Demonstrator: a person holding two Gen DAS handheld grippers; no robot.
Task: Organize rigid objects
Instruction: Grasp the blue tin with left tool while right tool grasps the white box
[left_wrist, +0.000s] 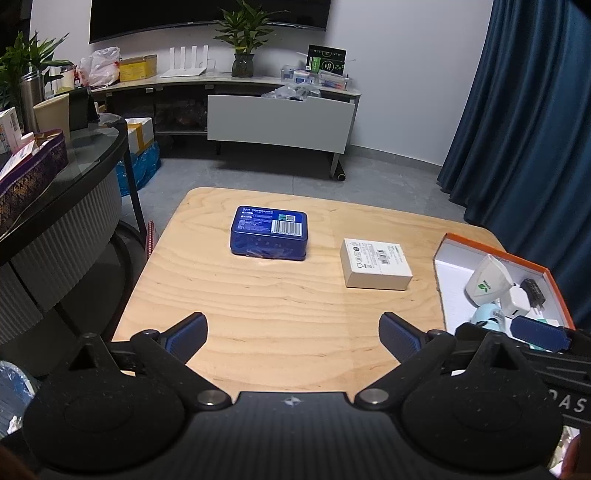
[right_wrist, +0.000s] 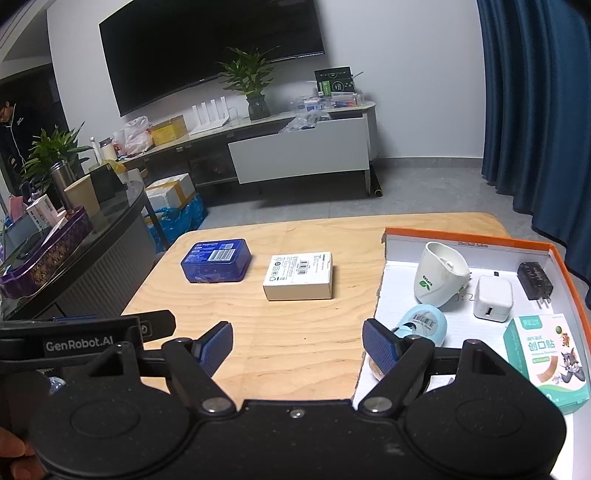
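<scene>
Left tool (left_wrist: 293, 332) gapes empty over the desk (left_wrist: 258, 295); blue box (left_wrist: 269, 233) and white box (left_wrist: 375, 263) lie outside the tray (left_wrist: 448, 280). Right tool (right_wrist: 297, 345), also spread empty, faces five items already in the tray; two boxes seemingly remain.

The worktop (right_wrist: 295, 332) is pale wood with visible grain, smooth and matt; the blue case (right_wrist: 216, 266) on its far left looks like translucent glossy plastic; the white box (right_wrist: 299, 277) beside it is matt card; the tray (right_wrist: 480, 240) at right is card, white inside with an orange rim; in it, the cup (right_wrist: 439, 277) and white charger (right_wrist: 493, 302) are smooth and glossy; the fingers (right_wrist: 214, 350) carry ribbed blue pads on speckled matt black plastic.
</scene>
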